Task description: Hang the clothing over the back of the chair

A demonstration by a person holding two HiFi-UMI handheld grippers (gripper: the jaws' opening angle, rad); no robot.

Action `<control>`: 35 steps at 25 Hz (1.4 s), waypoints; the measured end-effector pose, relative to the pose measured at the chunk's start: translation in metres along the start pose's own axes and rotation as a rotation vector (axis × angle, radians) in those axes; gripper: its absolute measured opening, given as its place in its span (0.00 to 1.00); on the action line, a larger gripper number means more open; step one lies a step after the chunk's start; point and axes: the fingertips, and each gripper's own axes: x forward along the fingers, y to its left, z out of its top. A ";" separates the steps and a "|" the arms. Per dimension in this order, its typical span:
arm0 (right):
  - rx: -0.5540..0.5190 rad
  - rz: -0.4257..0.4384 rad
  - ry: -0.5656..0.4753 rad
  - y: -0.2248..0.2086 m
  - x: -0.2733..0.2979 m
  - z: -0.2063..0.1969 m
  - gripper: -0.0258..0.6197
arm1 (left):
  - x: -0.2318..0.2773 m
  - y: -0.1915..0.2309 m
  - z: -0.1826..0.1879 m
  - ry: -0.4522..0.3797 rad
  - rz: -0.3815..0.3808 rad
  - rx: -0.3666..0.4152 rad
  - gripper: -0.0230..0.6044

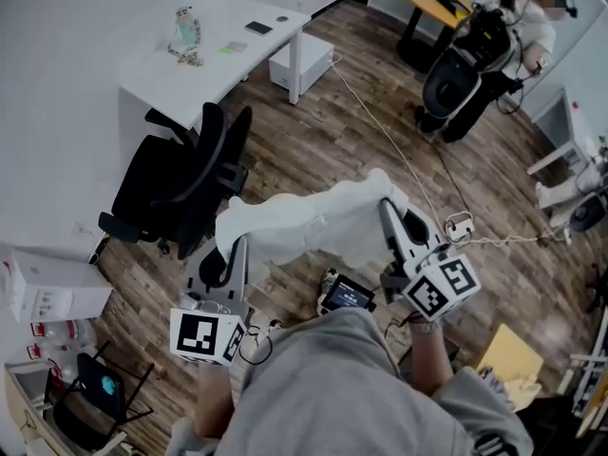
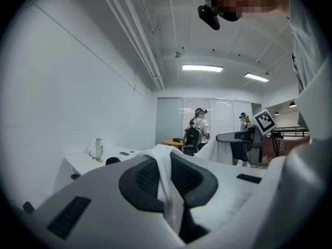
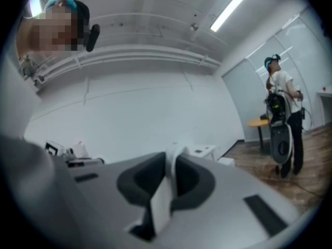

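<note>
Spanning left tongs (image 1: 233,247) and right tongs (image 1: 388,207), both pinching it, clothing (image 1: 313,221) shows fully overhead.

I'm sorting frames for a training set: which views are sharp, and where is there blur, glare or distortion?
Head view: fairly sharp, edges bent by the wide lens, white garment bright but readable. Left gripper view: sharp, dark round vignette, ceiling light glaring mildly. Right gripper view: blurred, room tilted, the garment in the right tool smeared.
</note>
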 end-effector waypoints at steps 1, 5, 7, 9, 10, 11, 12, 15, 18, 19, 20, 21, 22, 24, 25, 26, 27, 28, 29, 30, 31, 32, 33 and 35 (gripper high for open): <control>-0.001 0.014 0.004 -0.005 0.007 0.003 0.11 | 0.006 0.001 0.002 -0.001 0.014 0.000 0.12; 0.003 0.071 0.020 -0.025 0.031 0.012 0.11 | 0.026 0.002 0.006 0.011 0.071 0.002 0.12; 0.002 0.101 0.032 -0.034 0.043 0.015 0.11 | 0.037 0.004 0.007 0.016 0.100 0.004 0.12; -0.004 0.136 0.044 -0.043 0.054 0.019 0.11 | 0.047 0.004 0.009 0.017 0.133 0.005 0.12; -0.007 0.154 0.050 -0.047 0.058 0.021 0.11 | 0.052 0.003 0.010 0.015 0.149 0.005 0.12; -0.008 0.171 0.056 -0.052 0.062 0.022 0.11 | 0.056 0.002 0.011 0.013 0.166 0.005 0.12; -0.009 0.189 0.061 -0.057 0.066 0.024 0.11 | 0.061 0.000 0.012 0.011 0.183 0.005 0.12; -0.018 0.247 0.079 -0.069 0.077 0.029 0.11 | 0.071 -0.005 0.012 0.005 0.235 -0.002 0.12; -0.037 0.299 0.097 -0.076 0.091 0.032 0.11 | 0.079 -0.005 0.011 -0.001 0.283 -0.019 0.12; -0.041 0.310 0.100 -0.078 0.096 0.032 0.11 | 0.080 -0.006 0.010 -0.001 0.294 -0.023 0.12; -0.040 0.320 0.102 -0.078 0.098 0.033 0.11 | 0.080 -0.007 0.009 0.001 0.303 -0.026 0.12; -0.038 0.329 0.102 -0.078 0.100 0.033 0.11 | 0.080 -0.008 0.008 0.003 0.308 -0.027 0.12; -0.035 0.339 0.100 -0.077 0.101 0.034 0.11 | 0.079 -0.009 0.008 0.006 0.312 -0.027 0.12; -0.037 0.358 0.095 -0.074 0.106 0.036 0.11 | 0.079 -0.008 0.008 0.006 0.321 -0.023 0.12; -0.041 0.368 0.094 -0.072 0.109 0.037 0.11 | 0.080 -0.006 0.009 0.005 0.328 -0.022 0.12; -0.045 0.377 0.094 -0.071 0.114 0.037 0.11 | 0.080 -0.004 0.009 0.004 0.334 -0.022 0.12; -0.047 0.386 0.096 -0.070 0.118 0.037 0.11 | 0.080 -0.002 0.009 0.003 0.340 -0.023 0.12; -0.049 0.394 0.099 -0.069 0.122 0.036 0.11 | 0.080 -0.001 0.009 0.003 0.344 -0.025 0.12; -0.051 0.400 0.101 -0.067 0.125 0.036 0.11 | 0.079 0.001 0.009 0.004 0.347 -0.025 0.12; -0.053 0.406 0.104 -0.066 0.129 0.035 0.11 | 0.079 0.004 0.009 0.004 0.348 -0.025 0.12; -0.056 0.411 0.105 -0.063 0.134 0.035 0.11 | 0.078 0.008 0.009 0.003 0.350 -0.026 0.12; -0.060 0.416 0.106 -0.060 0.140 0.035 0.11 | 0.078 0.014 0.009 0.001 0.354 -0.029 0.12; -0.065 0.422 0.108 -0.057 0.147 0.034 0.11 | 0.079 0.021 0.008 -0.001 0.360 -0.032 0.12; -0.072 0.434 0.118 -0.049 0.160 0.030 0.11 | 0.080 0.035 0.005 0.001 0.373 -0.042 0.12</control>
